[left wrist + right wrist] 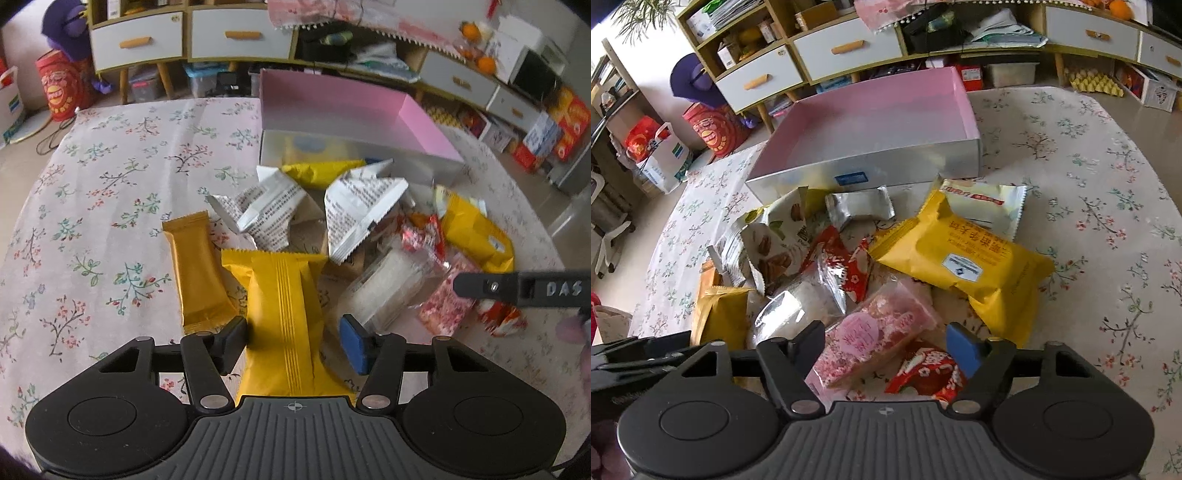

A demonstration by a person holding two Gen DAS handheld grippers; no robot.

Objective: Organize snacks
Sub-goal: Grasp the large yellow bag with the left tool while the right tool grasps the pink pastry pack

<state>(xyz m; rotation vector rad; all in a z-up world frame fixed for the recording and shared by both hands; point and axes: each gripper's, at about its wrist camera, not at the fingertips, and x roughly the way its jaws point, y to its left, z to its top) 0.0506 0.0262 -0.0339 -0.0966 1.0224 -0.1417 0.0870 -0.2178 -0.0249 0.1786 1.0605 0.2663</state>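
Observation:
A heap of snack packets lies on the floral tablecloth in front of a silver box with a pink inside (369, 110) (871, 122). My left gripper (293, 343) straddles a yellow ribbed packet (284, 295); the black pad touches its left side and the blue pad (354, 343) stands just off its right side. My right gripper (886, 345) straddles a pink speckled packet (875, 332). Its blue pad (960, 350) sits over a red packet (923, 376), a little clear of the pink one. One finger of the right gripper (517, 288) shows at the right of the left wrist view.
Around the two packets lie an amber bar (197, 273), white printed packets (269, 206), a clear packet (798, 302) and a big yellow pouch (964, 258). Bare cloth (92, 206) spreads to the left. Drawers and shelves (846, 48) line the floor beyond the table.

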